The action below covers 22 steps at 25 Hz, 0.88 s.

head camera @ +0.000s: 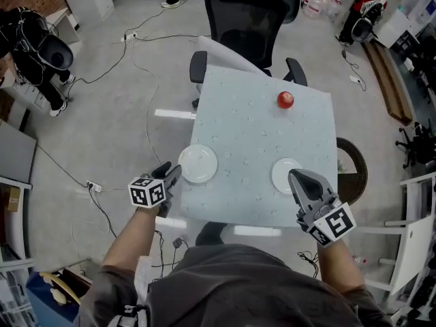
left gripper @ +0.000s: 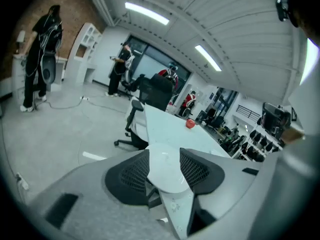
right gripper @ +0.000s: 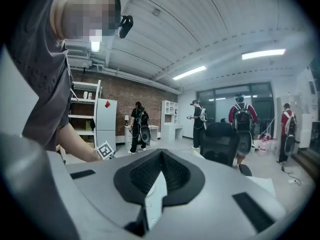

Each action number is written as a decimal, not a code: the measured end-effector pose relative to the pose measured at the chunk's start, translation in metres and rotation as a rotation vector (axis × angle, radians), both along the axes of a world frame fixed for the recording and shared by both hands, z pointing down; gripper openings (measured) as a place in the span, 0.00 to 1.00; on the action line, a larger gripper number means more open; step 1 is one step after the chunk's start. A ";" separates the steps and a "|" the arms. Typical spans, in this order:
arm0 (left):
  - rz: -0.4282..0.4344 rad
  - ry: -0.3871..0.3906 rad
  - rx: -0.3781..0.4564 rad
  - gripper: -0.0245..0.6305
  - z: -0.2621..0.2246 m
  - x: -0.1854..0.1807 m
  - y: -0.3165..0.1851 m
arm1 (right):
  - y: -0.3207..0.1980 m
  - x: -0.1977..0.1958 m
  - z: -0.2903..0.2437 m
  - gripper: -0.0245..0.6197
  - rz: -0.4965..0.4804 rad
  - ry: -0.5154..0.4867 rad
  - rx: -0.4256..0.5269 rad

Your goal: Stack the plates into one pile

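Observation:
Two white plates lie on the pale blue table (head camera: 253,136). The left plate (head camera: 197,163) sits near the table's left edge and the right plate (head camera: 285,175) near its front right. My left gripper (head camera: 170,174) is just off the left edge, beside the left plate, open. In the left gripper view that plate (left gripper: 165,170) shows ahead between the spread jaws of the left gripper (left gripper: 165,154), untouched. My right gripper (head camera: 297,178) is at the near edge of the right plate, shut with nothing in it. Its closed jaws fill the right gripper view (right gripper: 160,156).
A red apple (head camera: 285,100) rests at the table's far right. A black office chair (head camera: 248,19) stands behind the table, a round brown seat (head camera: 353,163) at its right. Cables run over the floor on the left. Several people stand far off in the room.

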State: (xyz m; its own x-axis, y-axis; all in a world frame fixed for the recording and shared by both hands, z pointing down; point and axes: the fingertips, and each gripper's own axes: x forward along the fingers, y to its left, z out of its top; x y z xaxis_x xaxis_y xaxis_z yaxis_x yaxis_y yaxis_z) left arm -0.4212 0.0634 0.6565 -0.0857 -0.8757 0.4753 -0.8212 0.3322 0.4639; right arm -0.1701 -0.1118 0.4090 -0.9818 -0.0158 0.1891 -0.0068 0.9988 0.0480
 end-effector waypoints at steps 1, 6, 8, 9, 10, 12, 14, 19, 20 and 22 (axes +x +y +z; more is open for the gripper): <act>-0.003 0.042 -0.014 0.31 0.013 -0.004 0.001 | 0.002 -0.005 0.004 0.03 -0.009 0.005 -0.003; 0.015 0.218 -0.042 0.31 0.055 -0.012 -0.015 | 0.003 -0.027 0.018 0.03 -0.026 0.021 -0.018; 0.016 0.279 -0.036 0.32 0.063 -0.012 -0.023 | 0.005 -0.033 0.020 0.03 -0.037 0.013 -0.034; 0.015 0.299 -0.035 0.32 0.066 -0.012 -0.026 | 0.005 -0.035 0.022 0.03 -0.039 0.012 -0.039; 0.014 0.312 -0.040 0.32 0.069 -0.011 -0.028 | 0.004 -0.036 0.024 0.03 -0.039 0.017 -0.040; 0.014 0.324 -0.079 0.31 0.076 -0.009 -0.030 | 0.000 -0.034 0.031 0.03 -0.032 0.039 -0.032; 0.014 0.305 -0.138 0.20 0.084 -0.008 -0.029 | -0.003 -0.030 0.034 0.03 -0.024 0.048 -0.034; 0.027 0.175 -0.174 0.15 0.068 -0.011 -0.030 | -0.009 -0.022 0.035 0.03 -0.016 0.024 -0.066; 0.029 0.164 -0.165 0.14 0.060 -0.011 -0.032 | -0.011 -0.019 0.035 0.03 -0.011 0.026 -0.063; 0.024 0.191 -0.123 0.11 0.043 -0.008 -0.037 | -0.016 -0.013 0.034 0.03 0.002 0.027 -0.058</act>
State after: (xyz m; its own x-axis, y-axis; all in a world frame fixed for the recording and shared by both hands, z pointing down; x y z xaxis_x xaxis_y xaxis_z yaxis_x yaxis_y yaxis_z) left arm -0.4296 0.0269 0.6992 0.0364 -0.8109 0.5841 -0.7308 0.3771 0.5690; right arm -0.1830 -0.1280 0.4427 -0.9763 -0.0062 0.2163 -0.0085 0.9999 -0.0099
